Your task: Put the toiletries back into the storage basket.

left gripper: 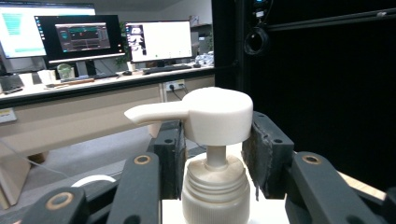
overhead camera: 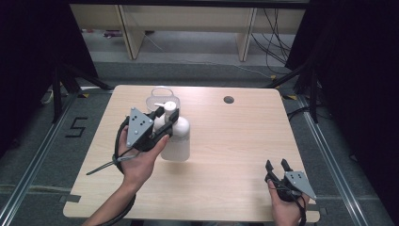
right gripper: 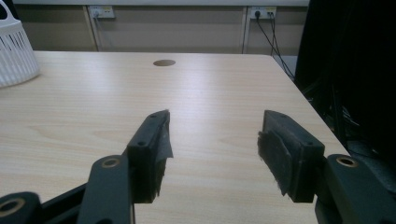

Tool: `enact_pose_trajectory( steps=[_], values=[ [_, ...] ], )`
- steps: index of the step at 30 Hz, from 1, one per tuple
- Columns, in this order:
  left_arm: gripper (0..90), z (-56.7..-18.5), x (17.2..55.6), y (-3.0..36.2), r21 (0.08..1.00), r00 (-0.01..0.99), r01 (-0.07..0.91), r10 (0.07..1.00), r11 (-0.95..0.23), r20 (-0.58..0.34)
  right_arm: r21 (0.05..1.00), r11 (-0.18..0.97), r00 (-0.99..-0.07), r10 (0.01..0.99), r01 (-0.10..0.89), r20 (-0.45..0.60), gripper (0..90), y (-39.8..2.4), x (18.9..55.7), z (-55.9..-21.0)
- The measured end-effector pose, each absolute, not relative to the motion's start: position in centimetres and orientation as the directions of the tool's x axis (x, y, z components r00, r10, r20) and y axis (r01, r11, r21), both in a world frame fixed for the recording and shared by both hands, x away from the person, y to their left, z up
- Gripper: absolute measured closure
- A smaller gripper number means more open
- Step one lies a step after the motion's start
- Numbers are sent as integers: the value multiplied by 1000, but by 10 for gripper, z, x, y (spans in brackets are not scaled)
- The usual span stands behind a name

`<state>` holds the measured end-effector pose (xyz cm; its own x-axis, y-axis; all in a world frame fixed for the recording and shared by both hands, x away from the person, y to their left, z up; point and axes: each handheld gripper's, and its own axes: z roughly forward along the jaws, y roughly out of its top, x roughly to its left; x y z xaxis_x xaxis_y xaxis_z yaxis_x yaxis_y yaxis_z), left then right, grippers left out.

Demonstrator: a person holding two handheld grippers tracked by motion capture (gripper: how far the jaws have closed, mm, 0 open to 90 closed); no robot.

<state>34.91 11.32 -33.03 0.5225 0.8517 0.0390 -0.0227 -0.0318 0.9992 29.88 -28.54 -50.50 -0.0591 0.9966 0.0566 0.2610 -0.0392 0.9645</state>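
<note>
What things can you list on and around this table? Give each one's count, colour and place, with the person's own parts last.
pump bottle: one, white, left of the table's centre, its neck between the left jaws
container: one, clear, just behind the pump bottle
basket: one, white, at the far left in the right gripper view
table: one, light wood, with a round hole near its far edge
left hand-held gripper: one, black, shut on the pump bottle's neck
right hand-held gripper: one, black, open, near the table's front right corner
hands: two, at the front edge
</note>
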Motion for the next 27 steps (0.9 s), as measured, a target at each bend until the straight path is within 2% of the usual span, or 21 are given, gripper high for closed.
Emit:
enact_pose_trajectory(
  steps=[4,6,8,18,27],
  values=[
    [596,-331,353,120,999,501,-28,864,-38,47,971,6,-67,998,239,10,433,-289,301,-506],
    [596,-331,356,125,998,489,-36,870,-42,54,968,-16,-73,997,251,36,433,-287,300,-506],
    [596,-330,358,128,998,483,-37,874,-42,55,969,7,-75,997,246,12,432,-287,301,-506],
    [596,-332,367,141,998,448,-37,892,-48,59,964,-1,-71,997,265,21,430,-286,300,-505],
    [596,-329,373,148,998,424,-39,904,-38,51,970,0,-84,996,244,21,427,-285,302,-506]
  ],
)
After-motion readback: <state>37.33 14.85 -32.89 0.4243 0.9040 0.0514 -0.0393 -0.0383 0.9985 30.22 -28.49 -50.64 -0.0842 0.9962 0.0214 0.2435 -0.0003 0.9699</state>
